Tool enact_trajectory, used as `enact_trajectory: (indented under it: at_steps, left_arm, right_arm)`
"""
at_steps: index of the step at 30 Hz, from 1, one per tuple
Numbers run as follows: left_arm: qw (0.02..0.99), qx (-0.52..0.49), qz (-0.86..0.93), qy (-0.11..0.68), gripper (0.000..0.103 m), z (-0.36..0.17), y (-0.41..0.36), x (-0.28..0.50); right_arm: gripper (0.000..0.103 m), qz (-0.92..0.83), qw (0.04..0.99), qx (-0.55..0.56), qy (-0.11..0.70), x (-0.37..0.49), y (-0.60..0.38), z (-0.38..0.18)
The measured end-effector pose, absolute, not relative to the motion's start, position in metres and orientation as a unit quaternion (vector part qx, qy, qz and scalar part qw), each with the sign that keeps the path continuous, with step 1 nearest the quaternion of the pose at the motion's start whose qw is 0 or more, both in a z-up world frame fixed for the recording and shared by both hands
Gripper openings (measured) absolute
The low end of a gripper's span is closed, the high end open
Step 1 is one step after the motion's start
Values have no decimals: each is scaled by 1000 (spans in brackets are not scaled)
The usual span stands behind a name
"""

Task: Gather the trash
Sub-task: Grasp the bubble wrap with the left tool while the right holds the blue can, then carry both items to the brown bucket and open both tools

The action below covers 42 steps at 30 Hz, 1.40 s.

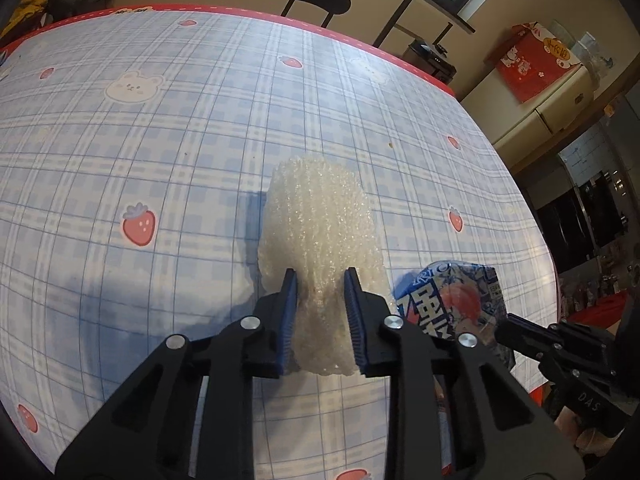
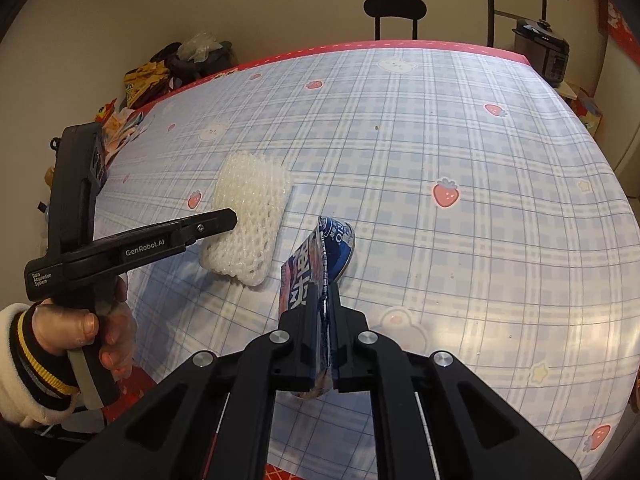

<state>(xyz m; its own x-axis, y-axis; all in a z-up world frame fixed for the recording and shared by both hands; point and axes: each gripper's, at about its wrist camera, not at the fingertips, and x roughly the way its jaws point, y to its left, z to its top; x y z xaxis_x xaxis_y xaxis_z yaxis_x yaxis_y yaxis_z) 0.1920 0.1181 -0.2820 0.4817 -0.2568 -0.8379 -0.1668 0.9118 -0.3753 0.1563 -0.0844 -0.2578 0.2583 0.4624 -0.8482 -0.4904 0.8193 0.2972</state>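
A white foam fruit net [image 1: 320, 220] lies on the blue checked tablecloth [image 1: 160, 140]. My left gripper [image 1: 322, 300] has its blue pads [image 1: 290, 308] pressed on the net's near end, which is pinched narrow between them. In the right wrist view the same net [image 2: 250, 216] shows with the left gripper [image 2: 228, 216] at its left side, held by a hand in a striped cuff. My right gripper [image 2: 326, 308] is shut on a flattened blue printed snack wrapper [image 2: 316, 260], held above the cloth [image 2: 440, 140]. The wrapper [image 1: 452, 300] and right gripper [image 1: 516, 328] sit right of the net.
A black chair [image 2: 394, 8] stands at the table's far side. Bags and packets [image 2: 160, 76] pile up beyond the far left corner. A cooker [image 2: 542, 50] sits off the far right corner. A red box [image 1: 532, 60] rests on a cabinet to the right.
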Motion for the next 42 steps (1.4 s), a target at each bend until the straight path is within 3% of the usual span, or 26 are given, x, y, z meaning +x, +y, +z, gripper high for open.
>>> enact_trajectory:
  at_steps: [14,20,42]
  left_arm:
    - [831,-222,-49,508,27,-288,127,159]
    - [838,-228,-39,494,25,-277,143,139]
    - [906,-171,73,380,25,-128,184,34]
  right_arm:
    - [10,322,764,-18,559,149,-45,-279]
    - [7,330,777,-16,536,145,-41,-259]
    - [7,353,843,-15,405,116,-87,-152]
